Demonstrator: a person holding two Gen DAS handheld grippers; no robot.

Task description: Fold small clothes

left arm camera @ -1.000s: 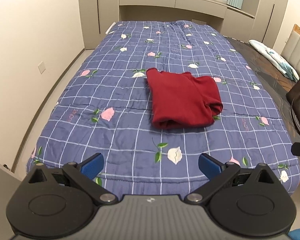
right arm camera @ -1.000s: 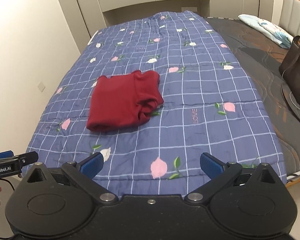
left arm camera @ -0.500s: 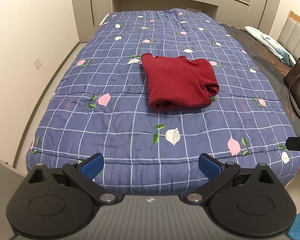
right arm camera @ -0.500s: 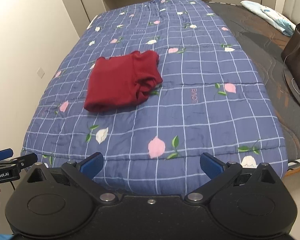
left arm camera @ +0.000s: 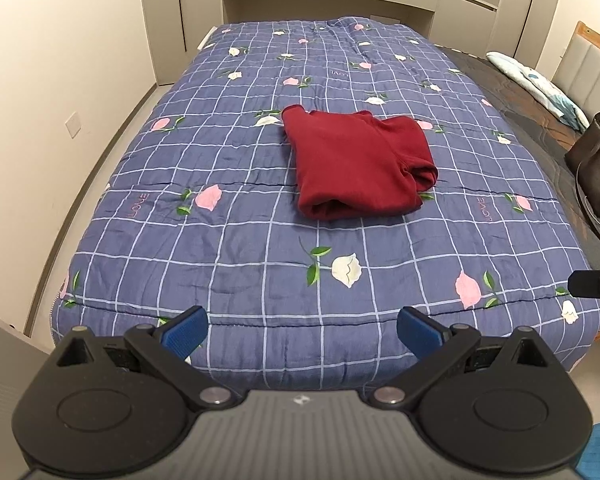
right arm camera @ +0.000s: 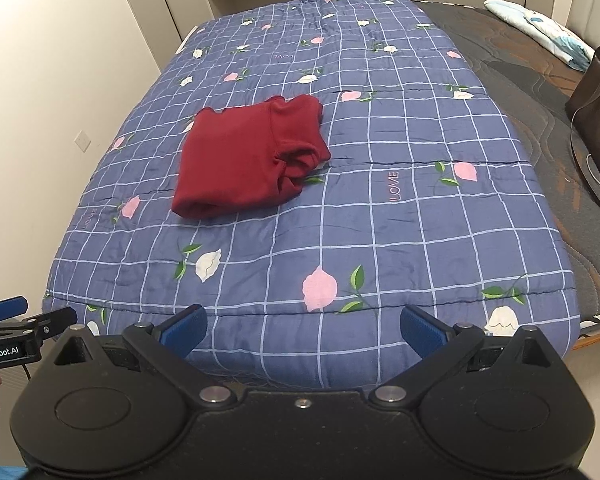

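Both pairs of jaws stand wide apart and hold nothing: the left gripper (left arm camera: 302, 330) and the right gripper (right arm camera: 303, 329) hover off the near edge of the bed, clear of the quilt (left arm camera: 236, 240).

One red garment (left arm camera: 360, 168) lies on the quilt, already folded into a thick, roughly square bundle. In the left wrist view it sits at about 12 o'clock, well apart from the fingers; in the right wrist view it lies toward 11 o'clock. Its right side shows a bunched, rolled layer rather than a clean edge.

Judging by this, the fold looks finished or nearly so. Any next move would be a reach forward over the quilt to tidy that bunched side.

Counted: one garment, one quilt, two grippers, one dark bag (right arm camera: 596, 120) at 2 o'clock, one pillow (right arm camera: 540, 28) beyond it.
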